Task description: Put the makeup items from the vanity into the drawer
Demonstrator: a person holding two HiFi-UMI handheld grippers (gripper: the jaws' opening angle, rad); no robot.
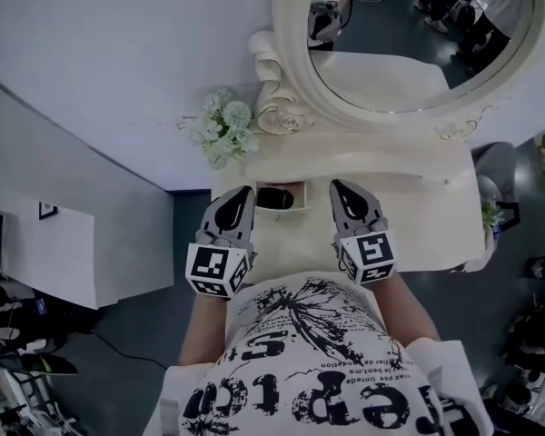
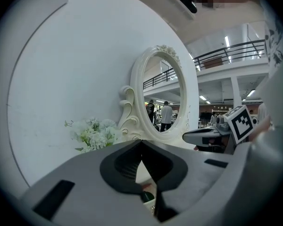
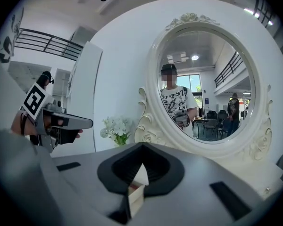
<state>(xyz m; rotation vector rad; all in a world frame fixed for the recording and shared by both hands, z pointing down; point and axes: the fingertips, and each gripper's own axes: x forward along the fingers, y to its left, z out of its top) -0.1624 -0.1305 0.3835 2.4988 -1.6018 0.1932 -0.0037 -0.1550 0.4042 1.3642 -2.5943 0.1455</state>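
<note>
Makeup item (image 1: 274,197), a dark one, lies in a small open cream compartment (image 1: 295,209) near the front edge of the desk (image 1: 418,207), toward its left end. In the head view your left gripper (image 1: 243,192) and right gripper (image 1: 338,185) hover on either side of that compartment, both pointing toward the oval mirror (image 1: 409,34) at the back edge. White flowers (image 1: 222,130) stand at the back left corner.

In the left gripper view the left gripper (image 2: 141,142) has its jaws together with nothing held. The dark item (image 2: 146,197) shows just below them, with the flowers (image 2: 94,133) and the mirror (image 2: 162,98) beyond.

In the right gripper view the right gripper (image 3: 141,147) is likewise closed and empty. A cream corner of the compartment (image 3: 137,192) shows under its jaws, and your left gripper (image 3: 68,122) is alongside
</note>
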